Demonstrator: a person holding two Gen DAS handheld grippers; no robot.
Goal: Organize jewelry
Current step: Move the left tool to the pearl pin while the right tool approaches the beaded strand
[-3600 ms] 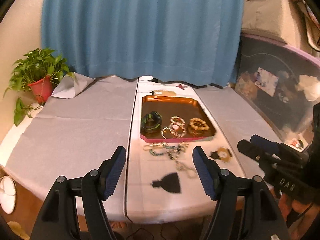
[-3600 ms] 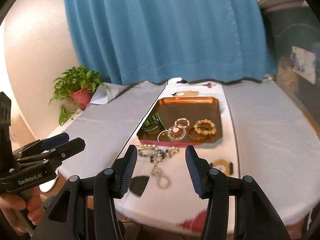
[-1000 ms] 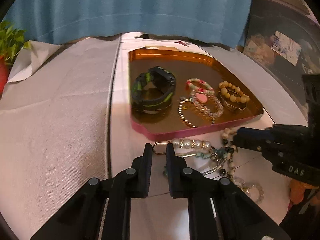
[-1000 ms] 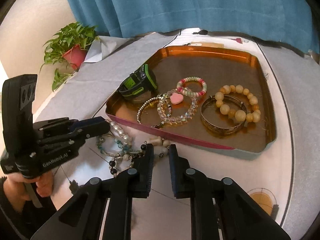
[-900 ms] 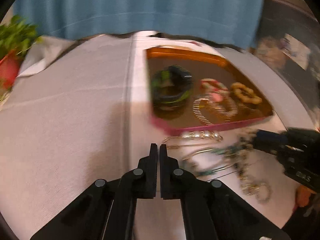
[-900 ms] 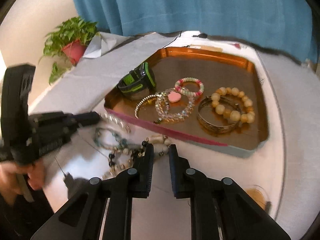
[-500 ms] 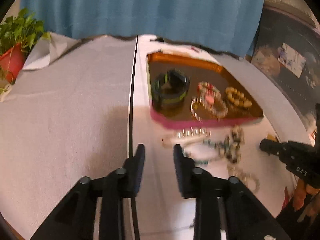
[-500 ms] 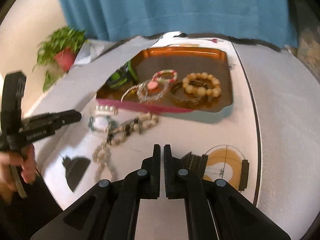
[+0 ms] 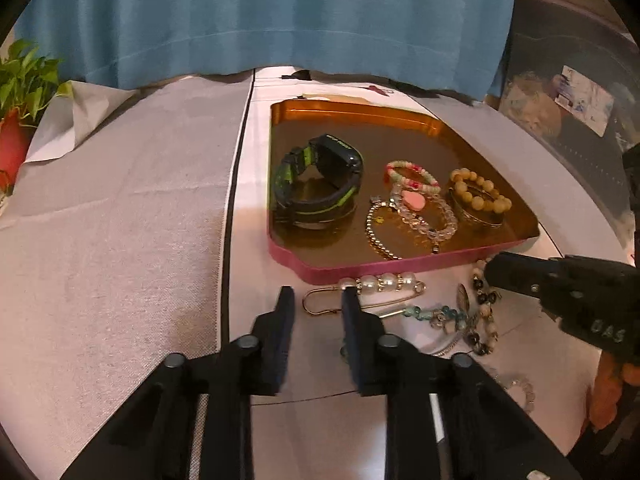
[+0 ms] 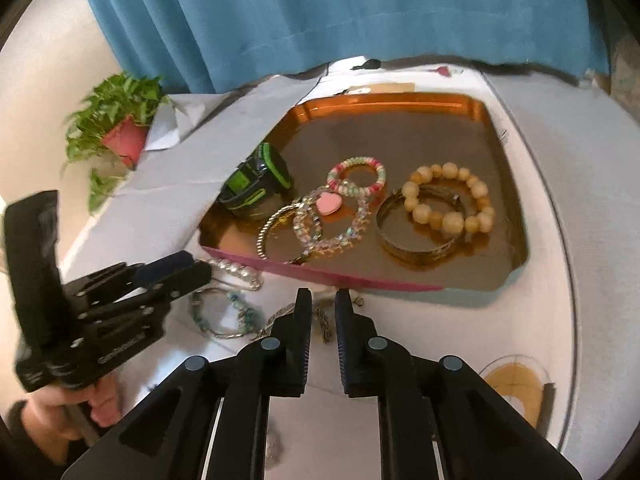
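Observation:
An orange tray (image 9: 352, 110) (image 10: 508, 148) holds a black-and-green watch (image 9: 318, 182) (image 10: 256, 184), a pink bead bracelet (image 9: 412, 172), a crystal bracelet with a pink heart (image 10: 330, 216) and an amber bead bracelet (image 9: 478, 192) (image 10: 450, 196). In front of the tray lie a pearl pin (image 9: 376, 282) and a tangle of beaded chains (image 9: 468, 316) (image 10: 236, 312). My left gripper (image 9: 316, 300) is open, its jaws on either side of the pin's hook end. My right gripper (image 10: 319, 300) is open by a narrow gap over a chain (image 10: 322, 322) beside the tray's front edge.
A potted plant (image 9: 16, 96) (image 10: 120, 132) stands at the table's far left on grey cloth (image 9: 120, 200). A blue curtain (image 9: 280, 12) hangs behind. A round amber coaster (image 10: 516, 384) lies at the right front. Dark storage (image 9: 568, 92) stands to the right.
Both grippers have moved forward and down to the loose jewelry in front of the tray. The right gripper, shut half a second ago, now shows a narrow gap. The left jaws stand wider.

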